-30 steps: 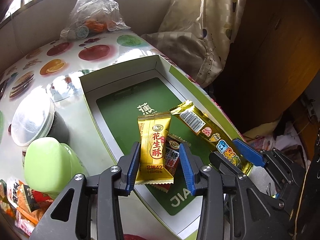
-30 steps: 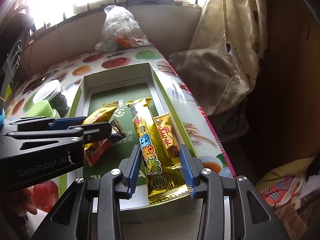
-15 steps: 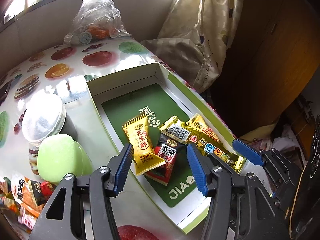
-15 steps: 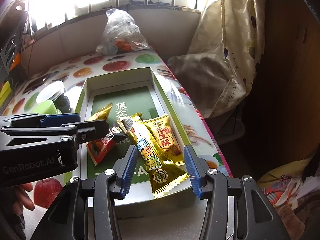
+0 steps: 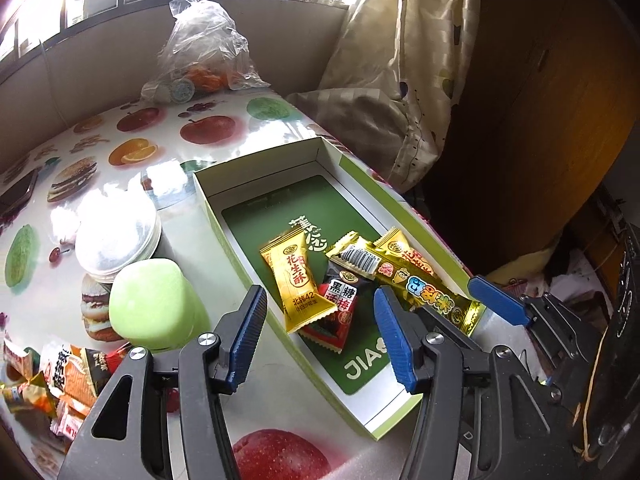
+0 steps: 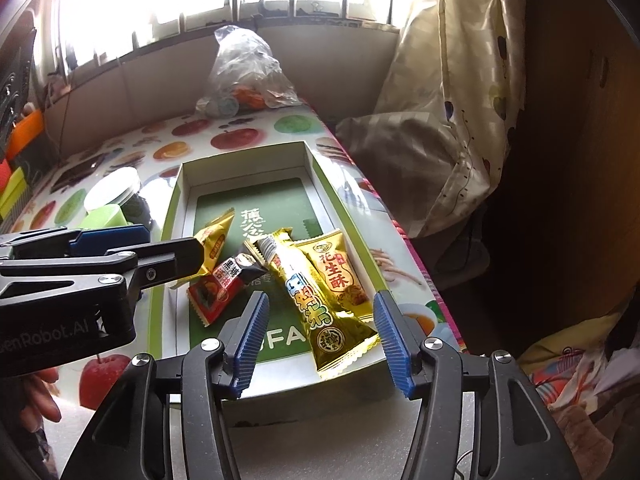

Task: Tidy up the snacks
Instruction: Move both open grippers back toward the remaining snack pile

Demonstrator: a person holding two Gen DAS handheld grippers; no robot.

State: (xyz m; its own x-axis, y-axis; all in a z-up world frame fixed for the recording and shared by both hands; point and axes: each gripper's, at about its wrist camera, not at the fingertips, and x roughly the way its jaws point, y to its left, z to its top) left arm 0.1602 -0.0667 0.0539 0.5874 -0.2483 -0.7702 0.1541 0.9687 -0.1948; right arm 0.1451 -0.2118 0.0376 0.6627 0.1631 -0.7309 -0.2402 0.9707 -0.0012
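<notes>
Premises: a lived-in domestic room, not a commercial or laboratory setting. Evidence: a table (image 5: 168,168) covered with glossy oilcloth printed with apples, oranges and burgers; a barred window (image 6: 168,4) directly behind it; a cream patterned curtain (image 6: 472,92) hanging beside dark wooden furniture (image 5: 532,120). A knotted plastic bag (image 5: 200,56) of oddments sits by the wall, and loose snack packets (image 5: 52,376) are piled at the table edge. Crumpled fabric (image 6: 576,376) lies below.

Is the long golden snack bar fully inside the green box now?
Yes, inside. The long golden snack bar lies in the green box, partly over another packet; the right gripper, just opened, is clear of it.
</notes>
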